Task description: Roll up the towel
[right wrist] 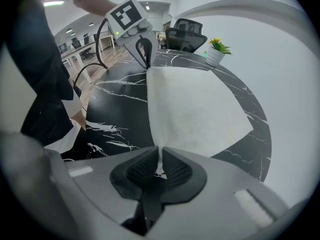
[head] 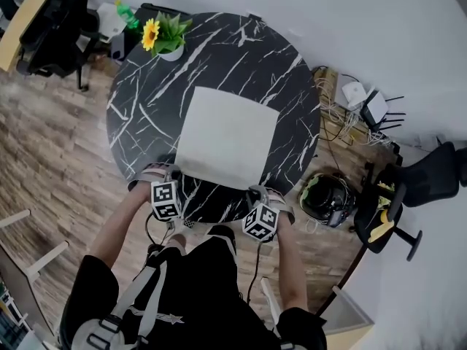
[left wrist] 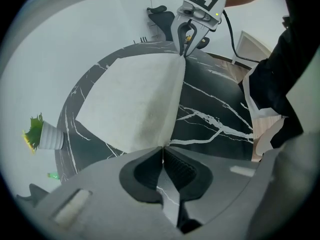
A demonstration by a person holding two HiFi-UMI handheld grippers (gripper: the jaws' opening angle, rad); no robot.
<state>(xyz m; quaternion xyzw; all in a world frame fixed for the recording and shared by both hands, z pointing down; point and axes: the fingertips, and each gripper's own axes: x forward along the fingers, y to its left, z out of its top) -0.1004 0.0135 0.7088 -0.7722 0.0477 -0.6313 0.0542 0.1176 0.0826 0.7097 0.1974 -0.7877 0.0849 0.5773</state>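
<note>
Towel position: the white towel (head: pixel 228 137) lies flat and unrolled on the round black marble table (head: pixel 219 42), on the half nearest the person. Its near edge runs between the two grippers.
Left gripper: the left gripper (left wrist: pixel 162 153) points steeply down at the towel's near-left corner. Its jaws are pressed together on the corner cloth, and a thin strip of fabric shows between the pads.
Right gripper: the right gripper (right wrist: pixel 159 155) points steeply down at the near-right corner. Its jaws pinch that corner, and cloth fills the narrow slit between the pads.
Near edge: in both gripper views the edge runs in a straight line from one set of jaws to the other.
Potted plant: the potted plant (head: pixel 166 33) stands at the table's far-left rim, well apart from the towel.
Hidden, head view: the marker cubes (head: pixel 166 199) and the person's hands cover the jaw tips and both gripped corners. The person's body hides the table's near rim.
Hidden, gripper views: each gripper's grey body blocks the lower part of the picture.
Hard to make out: whether the near edge is lifted off the table cannot be told.
</note>
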